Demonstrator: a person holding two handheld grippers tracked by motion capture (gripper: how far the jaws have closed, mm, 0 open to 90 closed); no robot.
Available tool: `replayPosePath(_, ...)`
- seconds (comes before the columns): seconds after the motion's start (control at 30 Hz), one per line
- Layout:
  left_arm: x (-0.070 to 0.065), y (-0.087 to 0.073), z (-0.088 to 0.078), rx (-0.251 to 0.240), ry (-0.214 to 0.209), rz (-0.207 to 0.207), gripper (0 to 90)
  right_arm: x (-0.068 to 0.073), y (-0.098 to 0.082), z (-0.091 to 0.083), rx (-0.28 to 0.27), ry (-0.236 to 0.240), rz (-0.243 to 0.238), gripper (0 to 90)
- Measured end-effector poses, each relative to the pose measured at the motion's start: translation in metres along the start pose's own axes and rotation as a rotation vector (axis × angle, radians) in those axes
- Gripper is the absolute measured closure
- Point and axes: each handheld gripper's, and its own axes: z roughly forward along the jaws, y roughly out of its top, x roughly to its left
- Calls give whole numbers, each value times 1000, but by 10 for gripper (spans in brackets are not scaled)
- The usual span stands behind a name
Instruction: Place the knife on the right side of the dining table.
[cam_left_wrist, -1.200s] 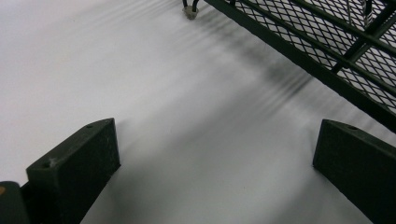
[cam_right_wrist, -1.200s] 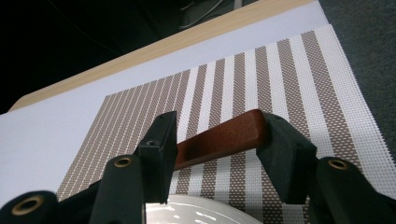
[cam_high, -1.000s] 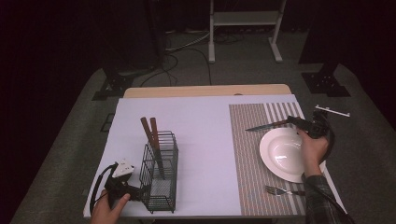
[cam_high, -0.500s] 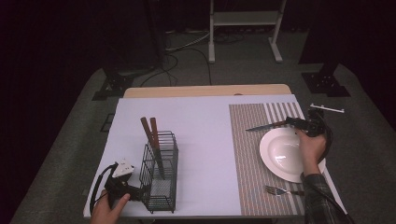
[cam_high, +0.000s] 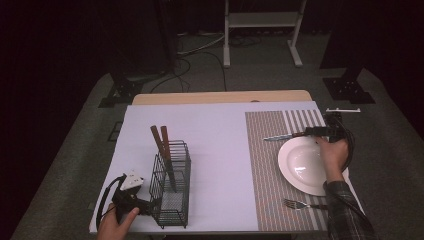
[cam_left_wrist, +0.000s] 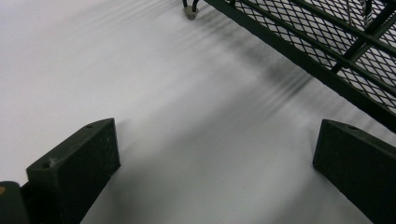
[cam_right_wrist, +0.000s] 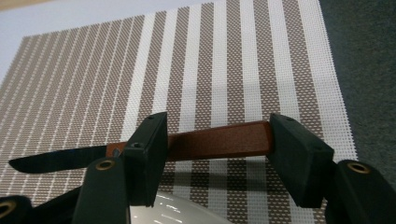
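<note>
Right jaws stand apart, 1 on each side of the knife's brown handle; the handle runs lengthwise across the gap, its butt end touching the right-hand jaw, the other jaw in front of the blade end of the handle. The right gripper (cam_right_wrist: 212, 156) is therefore open around the knife (cam_right_wrist: 219, 142), not clamped across it. Whether the knife rests on the placemat (cam_right_wrist: 224, 70) or hangs just above it cannot be told from the right gripper view. Judgement: a hold along the handle's length gives little purchase, so this reads as a release or a nudge rather than a carry.

In the high view the knife (cam_high: 285, 136) lies along the far edge of the white plate (cam_high: 305, 167), blade pointing left, on the striped placemat (cam_high: 265, 165) at the right of the table. The fork (cam_high: 300, 204) lies on the placemat's near edge, just near of the plate. Judgement: plate central, cutlery round it, looks like a place setting being laid.

Left jaws are wide apart with nothing between them, only white table surface (cam_left_wrist: 187, 116). The left gripper (cam_high: 131, 197) sits at the near left, just beside the black wire caddy (cam_high: 171, 187); contact cannot be told. Judgement: it is placed to steady the caddy or wait. 2 brown-handled utensils (cam_high: 161, 142) stand tilted in the caddy.
</note>
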Motion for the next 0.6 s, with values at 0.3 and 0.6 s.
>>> replayPosePath(0.3, 0, 0, 0, 0, 0, 0, 0, 3, 5, 5, 58, -54, -41, 382)
replayPosePath(0.6, 0, 0, 0, 1, 0, -1, 0, 0, 3, -6, 1, -24, -6, 362)
